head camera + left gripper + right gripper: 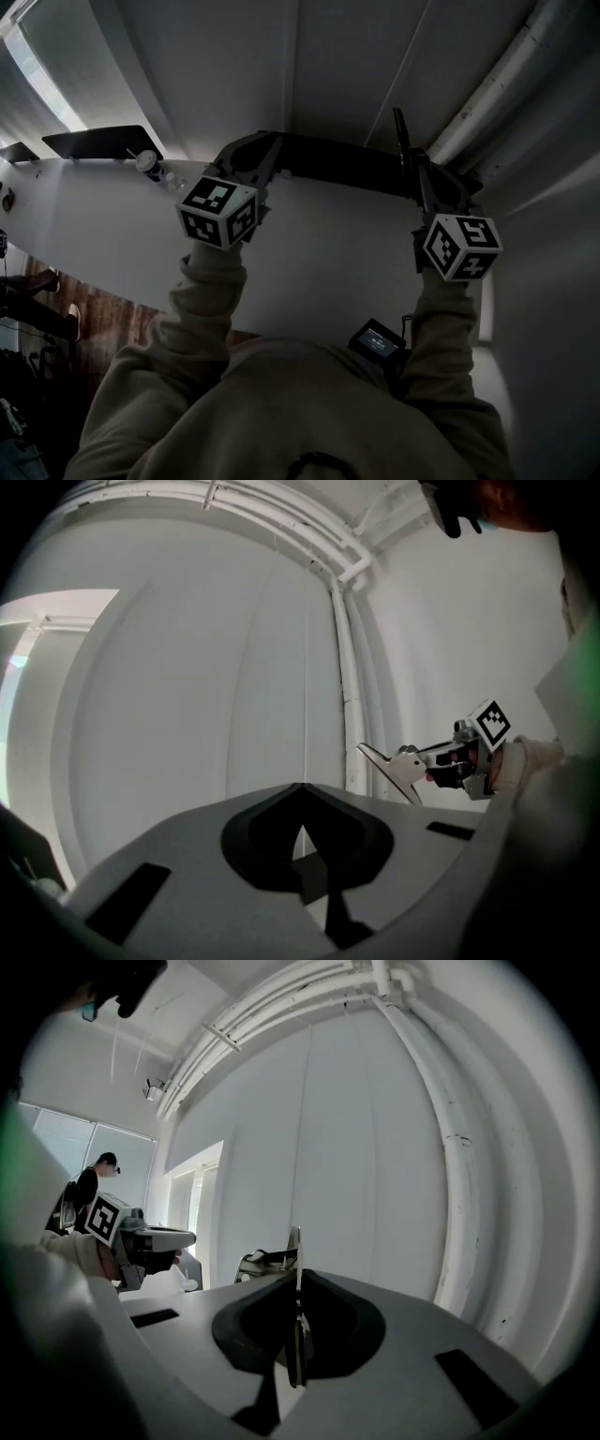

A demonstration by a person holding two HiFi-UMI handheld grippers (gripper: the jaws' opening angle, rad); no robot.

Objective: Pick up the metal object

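The metal object [295, 1246] is a thin flat plate, seen edge-on and standing up out of my right gripper [296, 1279], which is shut on it. From the left gripper view the same metal object [392, 766] shows as a bright flat piece that sticks out of the right gripper's jaws toward the left. In the head view it is a dark sliver [399, 131] above the right gripper [417, 178]. My left gripper [301, 803] is shut with nothing between its jaws; it is held up to the left [267, 155], apart from the plate.
White pipes [455, 1157] run up the pale wall ahead. A white table [112, 234] lies below the arms, with a small round container [147, 161] and a dark tray [94, 141] at its far left. A person in a cap [92, 1180] stands far left.
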